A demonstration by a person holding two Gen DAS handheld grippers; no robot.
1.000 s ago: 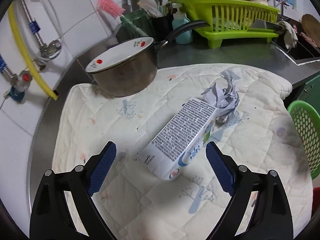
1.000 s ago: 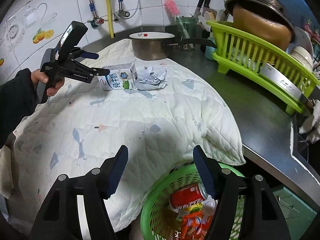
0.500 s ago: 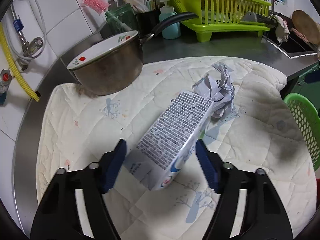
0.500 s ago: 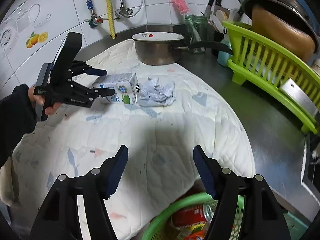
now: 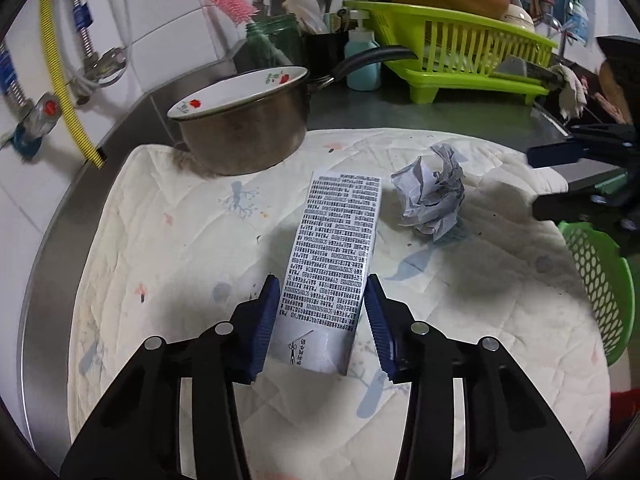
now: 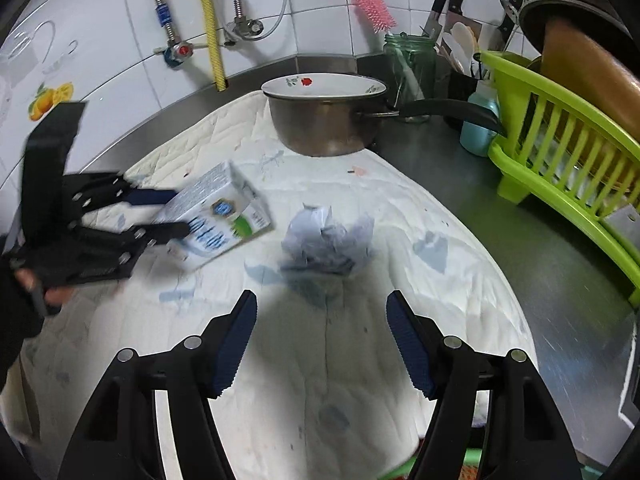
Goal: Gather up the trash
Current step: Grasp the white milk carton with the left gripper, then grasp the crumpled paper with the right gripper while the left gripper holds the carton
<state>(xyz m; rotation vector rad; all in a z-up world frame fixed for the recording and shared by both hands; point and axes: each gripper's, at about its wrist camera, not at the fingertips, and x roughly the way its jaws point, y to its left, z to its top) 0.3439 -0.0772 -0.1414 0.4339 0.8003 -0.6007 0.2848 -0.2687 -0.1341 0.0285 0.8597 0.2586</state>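
Observation:
A white milk carton [image 5: 340, 232] with black print lies on the quilted mat [image 5: 160, 240]. My left gripper [image 5: 321, 280] has its jaws closing, and both blue pads touch the carton's near end. In the right wrist view the carton [image 6: 224, 212] is tilted up between the left gripper's [image 6: 178, 213] fingers. A crumpled grey paper ball [image 5: 430, 196] sits just right of the carton. My right gripper [image 6: 321, 298] hangs open over the mat with nothing between its fingers, and the paper ball [image 6: 326, 240] lies a little ahead of it.
A steel pot [image 6: 324, 120] holding a flowered plate stands at the mat's far edge. A green dish rack [image 6: 560, 136] fills the counter to the right. A green mesh basket [image 5: 600, 280] hangs off the mat's right edge. Tiled wall and pipes lie behind.
The left jaws narrowed from wide apart to touching the carton, which turned in line with them. The right gripper travelled from above the basket out over the mat toward the paper ball.

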